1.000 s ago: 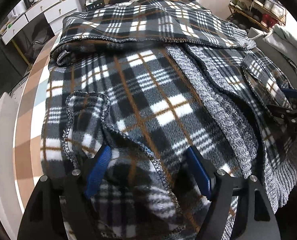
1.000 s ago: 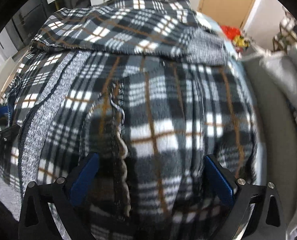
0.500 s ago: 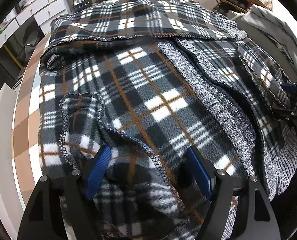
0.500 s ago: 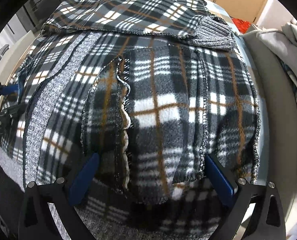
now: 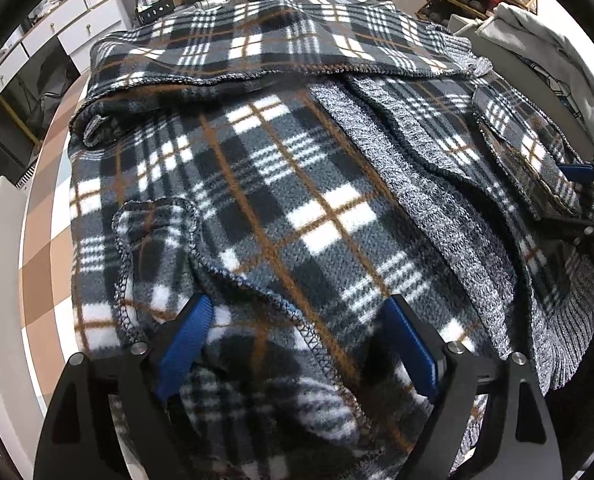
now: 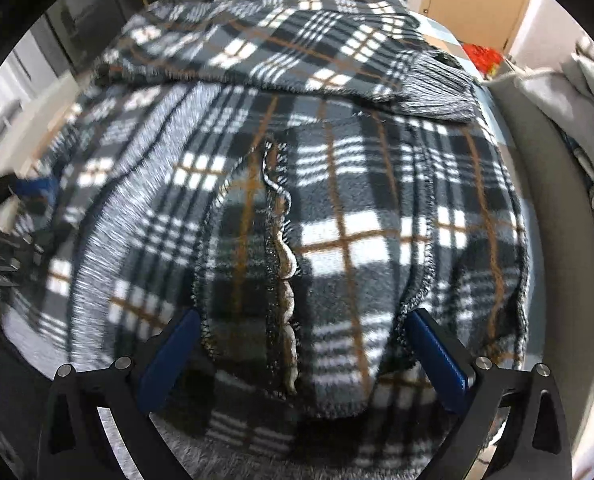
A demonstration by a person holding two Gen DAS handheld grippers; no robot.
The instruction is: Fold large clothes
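Handling this plaid fleece jacket (image 5: 281, 208) will, we judge, be a matter of managing bulk rather than weight: the pile looks thick, soft and limp, so it should drape and sag wherever it is not supported, and the fuzzy surface ought to grip the pads rather than slide. It lies spread over the checkered tabletop (image 5: 45, 264), its far part already doubled over towards us, a marled grey knit band (image 5: 413, 184) running down the front and a ribbed cuff (image 6: 437, 92) lying at the fold. Our left hand-held gripper (image 5: 297, 344) stands released, its jaws having just been opening, with a bunched hump of fleece between the blue pads but not pinched. Our right hand-held gripper (image 6: 301, 352) is likewise spread wide over a rumpled stitched edge, pressing on nothing we can see. We would take hold at the overlocked hems or the knit band, where the layers are firmer, pinching both corners of the near edge together so that the cloth lifts evenly; a single-layer grab would probably let the under-layer trail.
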